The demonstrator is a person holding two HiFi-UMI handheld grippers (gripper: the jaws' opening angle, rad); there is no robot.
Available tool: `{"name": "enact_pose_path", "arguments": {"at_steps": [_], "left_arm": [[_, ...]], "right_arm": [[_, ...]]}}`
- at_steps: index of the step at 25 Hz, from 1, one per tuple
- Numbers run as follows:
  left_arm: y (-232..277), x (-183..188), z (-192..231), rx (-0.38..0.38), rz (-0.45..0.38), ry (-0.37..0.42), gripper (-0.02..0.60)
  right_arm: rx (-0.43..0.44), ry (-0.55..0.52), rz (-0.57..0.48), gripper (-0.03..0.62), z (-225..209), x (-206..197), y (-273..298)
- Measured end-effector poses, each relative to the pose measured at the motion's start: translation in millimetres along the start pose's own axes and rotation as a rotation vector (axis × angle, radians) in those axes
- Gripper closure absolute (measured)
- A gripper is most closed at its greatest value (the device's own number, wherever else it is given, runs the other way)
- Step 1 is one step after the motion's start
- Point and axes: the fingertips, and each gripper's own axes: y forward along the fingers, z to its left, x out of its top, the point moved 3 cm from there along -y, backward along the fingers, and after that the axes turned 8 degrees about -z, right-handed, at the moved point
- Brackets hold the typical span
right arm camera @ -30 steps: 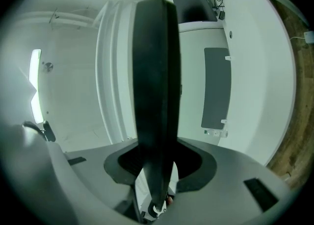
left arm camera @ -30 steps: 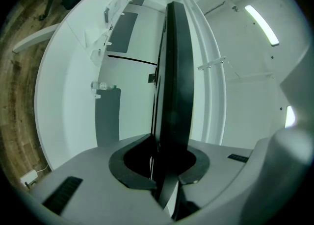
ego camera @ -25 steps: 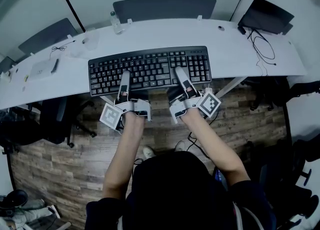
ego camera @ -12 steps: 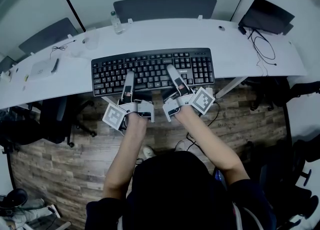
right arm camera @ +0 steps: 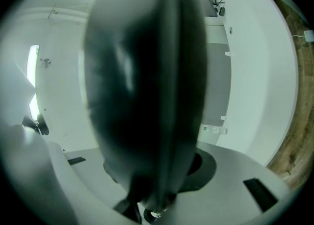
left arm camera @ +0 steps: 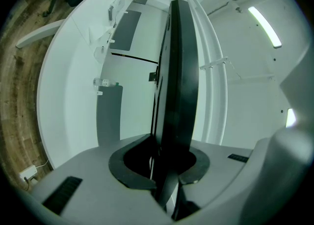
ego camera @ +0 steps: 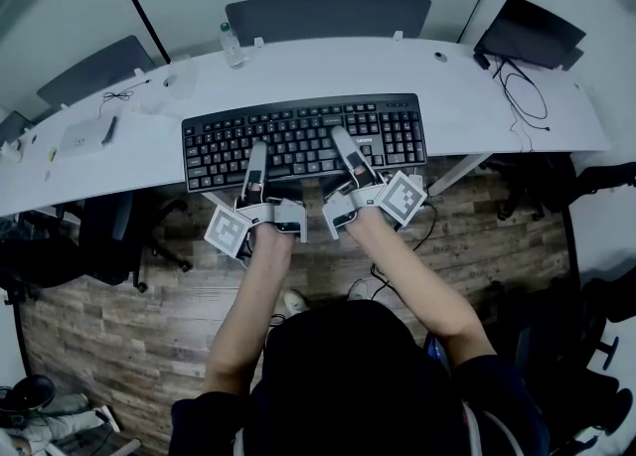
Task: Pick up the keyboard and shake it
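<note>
The black keyboard (ego camera: pixel 298 136) hangs level just in front of the white desk (ego camera: pixel 467 96), its near edge over the floor. My left gripper (ego camera: pixel 255 158) is shut on the near edge left of the middle, one finger lying over the keys. My right gripper (ego camera: pixel 346 146) grips the same edge right of the middle; its jaws have just been closing with the keyboard between them. In the left gripper view the keyboard (left arm camera: pixel 179 72) stands edge-on between the jaws. In the right gripper view the keyboard (right arm camera: pixel 147 87) fills the middle as a dark blur.
On the desk stand a water bottle (ego camera: pixel 231 45) at the back, a dark laptop (ego camera: pixel 527 32) with cables (ego camera: pixel 522 91) at the right, and a small device (ego camera: pixel 84 134) at the left. A grey chair (ego camera: pixel 328 17) sits behind the desk. Wooden floor lies below.
The keyboard has shifted slightly right and away. My right gripper has slid left along its near edge. In the last half second nothing visibly moved.
</note>
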Motion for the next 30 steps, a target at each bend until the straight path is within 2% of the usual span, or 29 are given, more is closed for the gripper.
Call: {"name": "enact_pose_path", "arguments": {"at_steps": [11, 19, 30], "left_arm": [[-1.4, 1.2, 6.4, 0.012, -0.005, 0.015, 0.494], [-1.9, 2.2, 8.8, 0.021, -0.005, 0.038, 0.494], [0.4, 3.2, 13.7, 0.016, 0.034, 0.064, 0.491]], "right_arm": [[-0.049, 0.043, -0.013, 0.444, -9.9, 0.5, -1.2], [-0.106, 0.047, -0.027, 0.479, -14.0, 0.0, -2.5], [-0.164, 0.097, -0.064, 0.5, -24.7, 1.8, -6.2]]}}
